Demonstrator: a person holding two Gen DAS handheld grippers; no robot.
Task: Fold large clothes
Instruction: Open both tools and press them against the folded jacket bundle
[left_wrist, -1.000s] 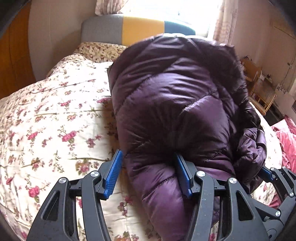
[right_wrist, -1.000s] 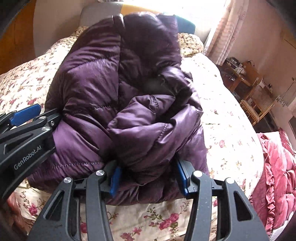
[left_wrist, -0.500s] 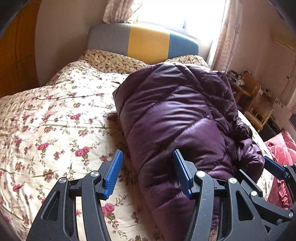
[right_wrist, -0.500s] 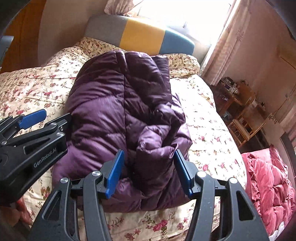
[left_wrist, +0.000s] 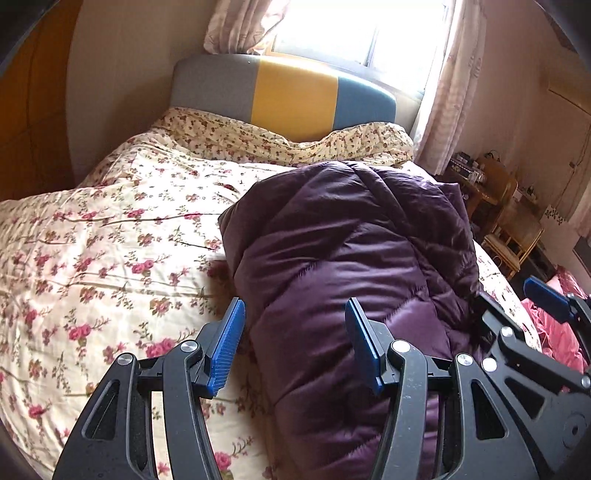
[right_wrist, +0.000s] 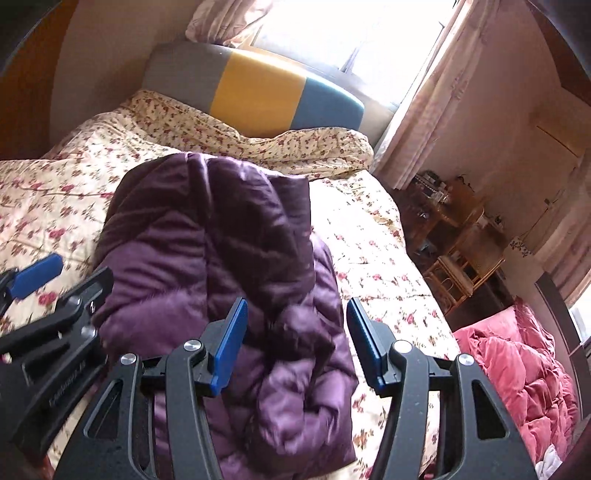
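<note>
A purple quilted puffer jacket (left_wrist: 351, 251) lies folded into a thick bundle on the flowered bed quilt (left_wrist: 110, 240). My left gripper (left_wrist: 295, 314) hovers open above the bundle's near left edge, with nothing pressed between its blue pads. In the right wrist view the jacket (right_wrist: 221, 240) shows its rumpled right side, a loose fold bulging at the near end. My right gripper (right_wrist: 295, 314) hangs open above that near end, apart from the cloth. Each gripper's blue pad shows at the edge of the other's view (left_wrist: 545, 299) (right_wrist: 37, 275).
A grey, yellow and blue headboard (left_wrist: 291, 92) and flowered pillows (left_wrist: 258, 136) stand at the far end under a bright window. A pink quilt (right_wrist: 517, 362) lies beside the bed at right. Wooden chairs and a table (right_wrist: 461, 266) crowd the far right corner.
Both grippers have lifted up and back from the jacket. A second ago the cloth sat between their pads; now it lies free on the bed below them.
</note>
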